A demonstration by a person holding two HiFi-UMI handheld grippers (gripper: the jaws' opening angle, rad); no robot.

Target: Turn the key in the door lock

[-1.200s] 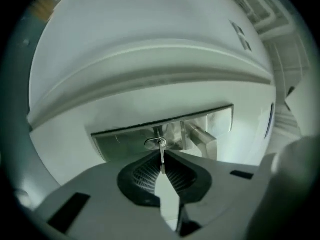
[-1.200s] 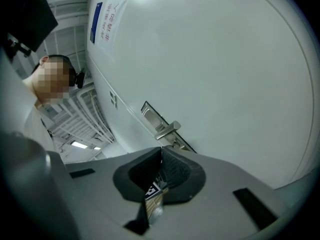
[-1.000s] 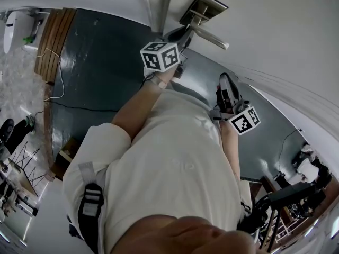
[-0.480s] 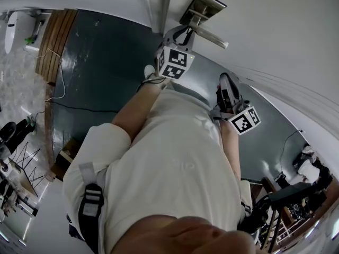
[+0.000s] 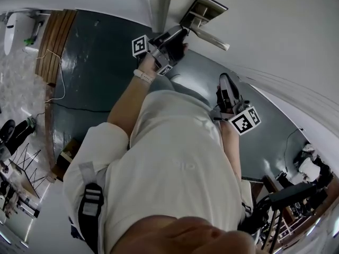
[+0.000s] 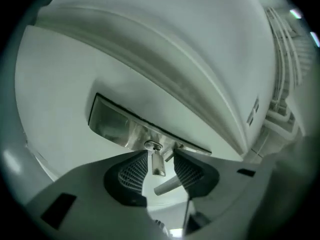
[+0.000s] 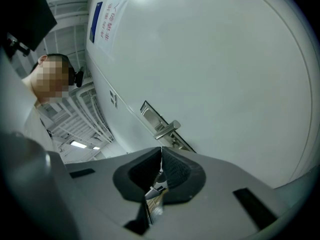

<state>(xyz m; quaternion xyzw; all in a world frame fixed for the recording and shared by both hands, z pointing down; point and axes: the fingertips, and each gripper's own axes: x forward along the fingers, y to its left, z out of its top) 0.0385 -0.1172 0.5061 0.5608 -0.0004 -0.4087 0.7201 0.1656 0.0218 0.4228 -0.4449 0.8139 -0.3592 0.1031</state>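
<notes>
A small silver key (image 6: 157, 162) sticks out of the cylinder in the metal lock plate (image 6: 112, 124) on the white door. My left gripper (image 6: 160, 171) is open; its jaws have just been opening, and the key hangs between the pads without either pressing on it. The lever handle (image 6: 167, 185) shows just below the key. In the head view the left gripper (image 5: 170, 37) is up against the lock plate (image 5: 204, 8). My right gripper (image 5: 228, 91) hangs back from the door, shut with nothing in it, pads (image 7: 172, 171) meeting.
The door's edge and frame (image 5: 159, 4) run up beside the lock. A wooden bench (image 5: 53, 41) and a loose cable (image 5: 55, 83) lie on the dark floor at left. Stands and gear (image 5: 296, 194) crowd the lower right. A person (image 7: 50, 79) stands at the right gripper view's left.
The left hand has rolled, swinging its marker cube from facing up to the left side, and the gripper now lies along the lock. The right gripper has stayed put.
</notes>
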